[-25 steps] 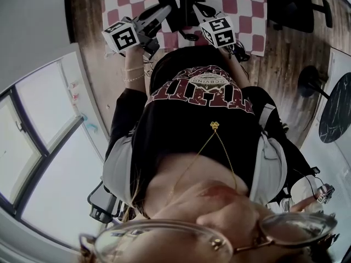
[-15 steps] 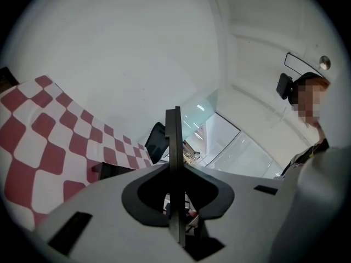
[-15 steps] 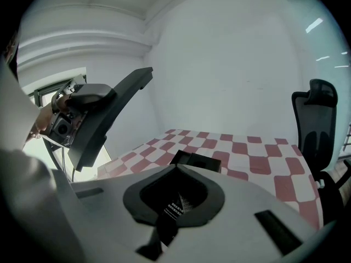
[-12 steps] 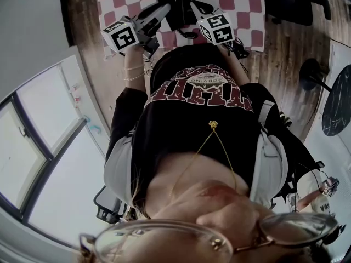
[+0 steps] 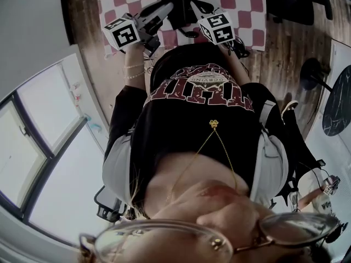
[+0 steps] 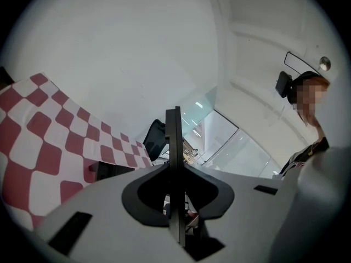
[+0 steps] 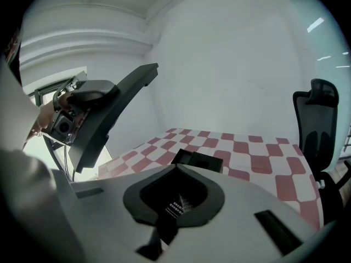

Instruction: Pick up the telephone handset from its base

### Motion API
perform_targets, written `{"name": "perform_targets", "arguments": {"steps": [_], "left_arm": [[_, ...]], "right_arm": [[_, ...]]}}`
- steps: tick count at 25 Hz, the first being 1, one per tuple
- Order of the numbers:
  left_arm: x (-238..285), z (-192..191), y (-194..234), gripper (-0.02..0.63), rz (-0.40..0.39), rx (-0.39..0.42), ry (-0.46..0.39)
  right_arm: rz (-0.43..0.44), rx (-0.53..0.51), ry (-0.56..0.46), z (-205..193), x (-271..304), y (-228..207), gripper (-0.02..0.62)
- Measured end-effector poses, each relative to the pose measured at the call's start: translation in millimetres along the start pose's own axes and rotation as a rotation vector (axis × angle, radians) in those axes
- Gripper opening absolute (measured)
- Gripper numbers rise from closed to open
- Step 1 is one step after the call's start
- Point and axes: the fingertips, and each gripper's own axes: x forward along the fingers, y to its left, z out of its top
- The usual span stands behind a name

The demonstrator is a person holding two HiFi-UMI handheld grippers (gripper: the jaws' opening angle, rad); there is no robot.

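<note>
The black telephone (image 5: 184, 1) stands on a red-and-white checked cloth (image 5: 241, 4) at the top of the head view; I cannot make out its handset apart from the base. My left gripper (image 5: 169, 7) hovers just left of it, above the cloth. In its own view the left gripper (image 6: 174, 114) has its jaws pressed together as one thin upright blade, with nothing between them and the phone (image 6: 109, 169) low at the left. My right gripper (image 5: 196, 5) hangs just right of the phone; its jaws are hidden. In the right gripper view the phone (image 7: 197, 160) lies ahead.
A black office chair (image 7: 315, 119) stands beyond the table's right side. On the wooden floor are a round black stand (image 5: 310, 75) and a dark round table (image 5: 337, 106). A large window (image 5: 38, 147) fills the left. Another person (image 6: 310, 125) stands at the right.
Both grippers stay where they were beside the telephone. The head view has shifted slightly, and a person at the lower right edge has moved a little.
</note>
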Motion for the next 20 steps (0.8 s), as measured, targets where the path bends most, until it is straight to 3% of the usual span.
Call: {"name": "perform_targets", "arguments": {"steps": [20], "left_arm": [[2.7, -3.1, 3.1, 0.081, -0.011, -0.008, 0.022]], "right_arm": [[-0.011, -0.005, 0.008, -2.9, -0.7, -1.8, 0.018]]}}
